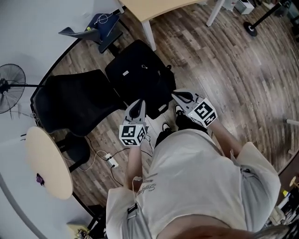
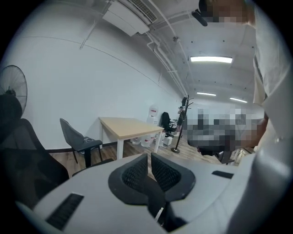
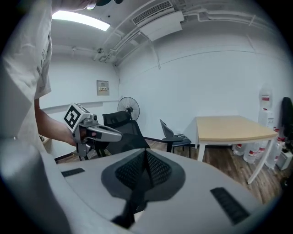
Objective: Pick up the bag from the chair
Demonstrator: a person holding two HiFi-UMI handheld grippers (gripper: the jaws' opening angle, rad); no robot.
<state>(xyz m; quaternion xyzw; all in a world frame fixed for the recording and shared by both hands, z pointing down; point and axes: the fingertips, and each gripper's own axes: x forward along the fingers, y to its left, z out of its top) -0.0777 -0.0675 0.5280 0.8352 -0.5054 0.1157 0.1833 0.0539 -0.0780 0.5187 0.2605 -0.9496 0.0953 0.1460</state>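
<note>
Nearest the camera, a person in a pale shirt (image 1: pixel 196 182) held both tools out over the wooden floor (image 1: pixel 224 70). The left gripper (image 2: pixel 149 157) had its jaws drawn together, with only a thin slit at the tips and nothing between them. The right gripper (image 3: pixel 145 153) was closed too, its pads meeting and holding nothing. In the head view both tips hung just short of the near edge of the black bag (image 1: pixel 138 74), not touching it. The bag lay flat on the seat of a black chair (image 1: pixel 74 105), whose backrest stood to the bag's left. A white power strip (image 1: pixel 111 161) and loose cables lay on the floor by the person's feet, and a round table (image 1: pixel 46 161) stood at the left. Farther off, a grey chair (image 1: pixel 96 31) stood against the wall beside a wooden table (image 1: pixel 154 7) with white legs. A fan (image 1: pixel 9 86) stood at the far left.
</note>
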